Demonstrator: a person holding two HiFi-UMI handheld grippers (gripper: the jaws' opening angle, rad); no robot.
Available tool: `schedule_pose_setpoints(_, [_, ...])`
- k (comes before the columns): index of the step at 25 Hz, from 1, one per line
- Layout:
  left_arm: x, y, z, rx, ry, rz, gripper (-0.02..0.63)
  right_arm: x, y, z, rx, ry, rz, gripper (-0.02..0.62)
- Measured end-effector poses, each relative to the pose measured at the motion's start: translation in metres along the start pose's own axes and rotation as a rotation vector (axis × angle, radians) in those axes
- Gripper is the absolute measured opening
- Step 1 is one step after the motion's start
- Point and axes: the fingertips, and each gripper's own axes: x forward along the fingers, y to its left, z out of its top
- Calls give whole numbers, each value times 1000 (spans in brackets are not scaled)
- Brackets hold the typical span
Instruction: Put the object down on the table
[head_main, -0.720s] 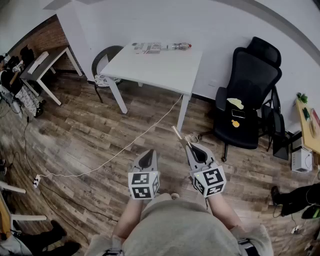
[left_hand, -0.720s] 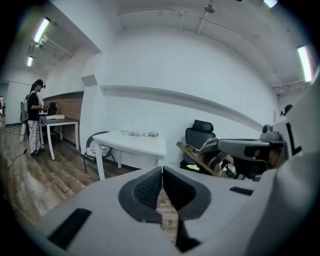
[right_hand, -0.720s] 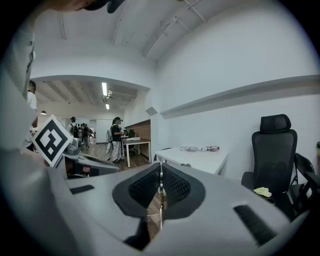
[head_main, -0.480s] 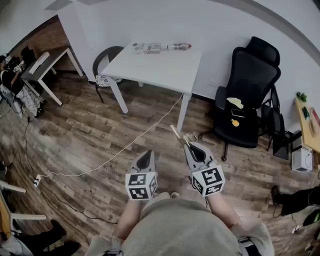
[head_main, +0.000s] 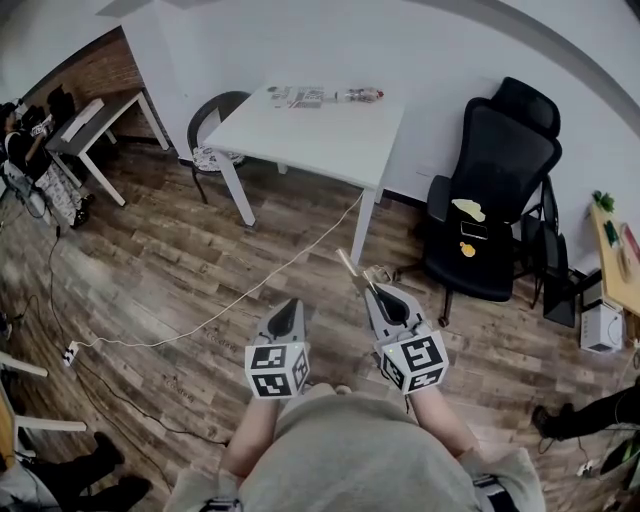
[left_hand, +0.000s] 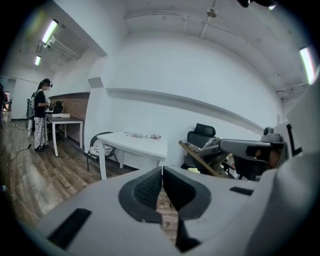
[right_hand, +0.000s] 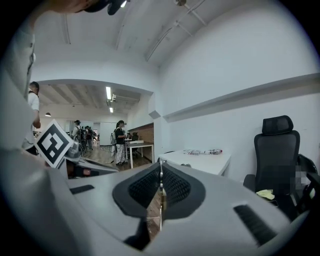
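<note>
Wood-plank floor (head_main: 150, 260) fills the head view, and a white table (head_main: 330, 140) stands by the wall, well ahead of the person. The right claw (head_main: 375, 292) is clamped on a thin wooden stick (head_main: 352, 268) that juts forward toward that table, with the left claw (head_main: 288, 308) just beside it. In the left gripper view, that claw's jaws meet with nothing between them. In the right gripper view, the jaws pinch the stick, seen edge-on. To do this step well, I would walk up to the table with the grip firm. I would then lower the stick flat onto a bare patch, clear of the bottle (head_main: 360, 94) and papers (head_main: 295, 96) at the far edge, and only then release.
</note>
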Motion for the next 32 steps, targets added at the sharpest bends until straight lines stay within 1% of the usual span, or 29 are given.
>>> schedule_pose_setpoints(7, [4, -21, -6, -6, 3, 6, 9, -12, -14, 0, -16, -12, 4, 14])
schedule_pose_setpoints(10, [3, -28, -9, -6, 8, 9, 9, -16, -17, -3, -5, -13, 6, 14])
schedule_pose_setpoints(18, [8, -29, -9, -13, 11, 35, 9, -15, -27, -1, 5, -28, 15, 14])
schedule_pose_setpoints(25, [28, -24, -6, -18, 13, 37, 9, 2, -40, -2, 9, -32, 14, 15])
schedule_pose_setpoints(32, [68, -5, 9, -18, 20, 30, 9, 43, -62, 4, 19, -36, -2, 15])
